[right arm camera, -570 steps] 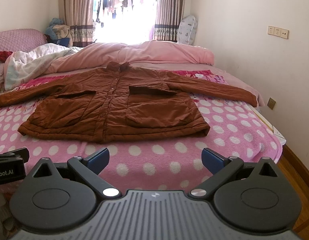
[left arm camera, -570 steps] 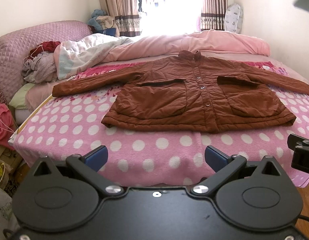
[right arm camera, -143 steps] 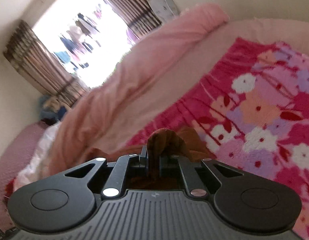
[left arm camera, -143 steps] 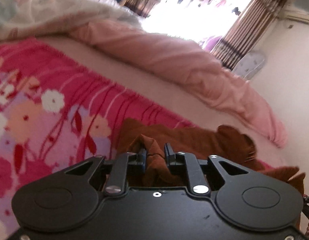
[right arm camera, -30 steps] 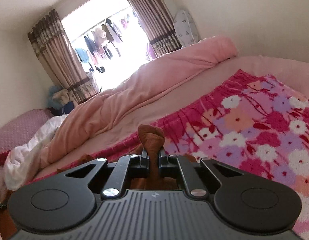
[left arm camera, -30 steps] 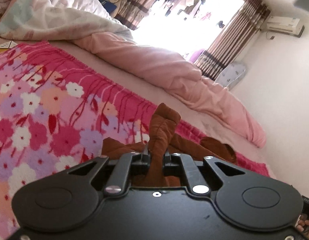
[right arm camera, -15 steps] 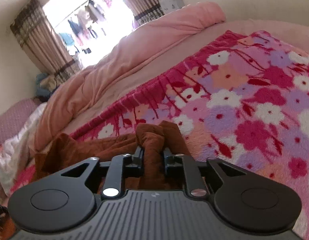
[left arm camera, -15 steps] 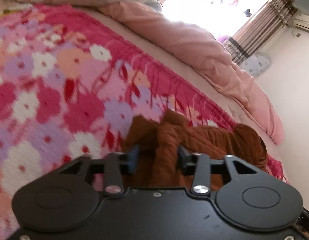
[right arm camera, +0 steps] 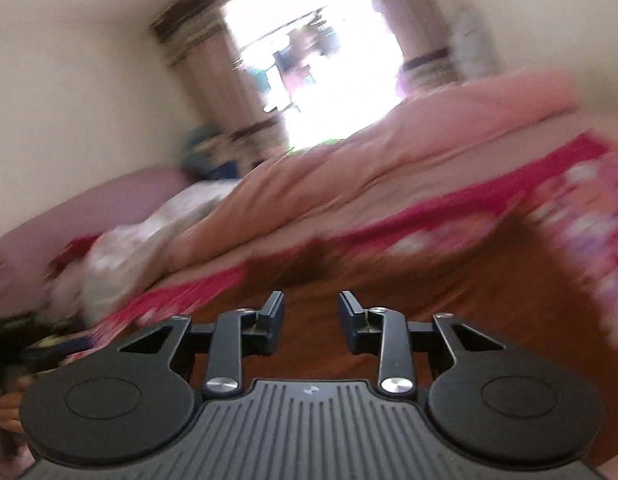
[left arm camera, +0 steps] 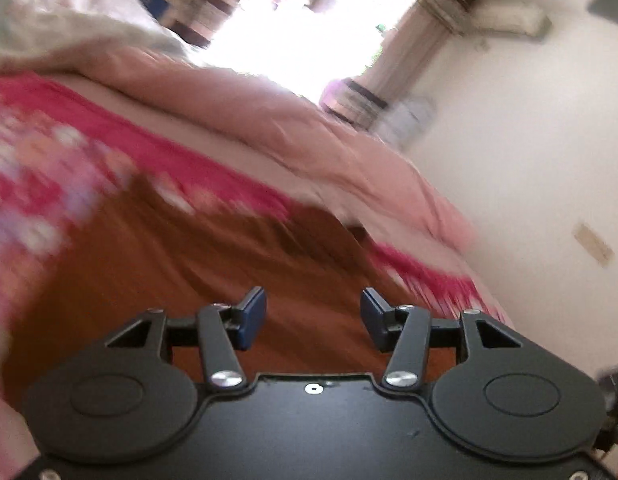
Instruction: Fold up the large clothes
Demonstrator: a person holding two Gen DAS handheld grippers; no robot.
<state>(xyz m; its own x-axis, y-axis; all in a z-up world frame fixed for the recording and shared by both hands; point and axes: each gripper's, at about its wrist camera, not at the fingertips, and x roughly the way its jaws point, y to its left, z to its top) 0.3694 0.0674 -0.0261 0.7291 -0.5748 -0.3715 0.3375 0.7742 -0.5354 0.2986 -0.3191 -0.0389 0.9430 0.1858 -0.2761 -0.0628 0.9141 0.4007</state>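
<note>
Left tongs (left arm camera: 313, 316) agape, tilted over brown coat (left arm camera: 157, 264); right tongs (right arm camera: 311, 322) likewise

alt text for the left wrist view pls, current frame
Open left gripper, nothing between its fingers, above the brown coat lying on a pink floral bedspread. Motion-blurred; a pink duvet and bright window sit behind.

Left tongs (left arm camera: 313, 312) black, blue pads, silver screws, right tongs (right arm camera: 311, 312) black with ribbed grey top
</note>
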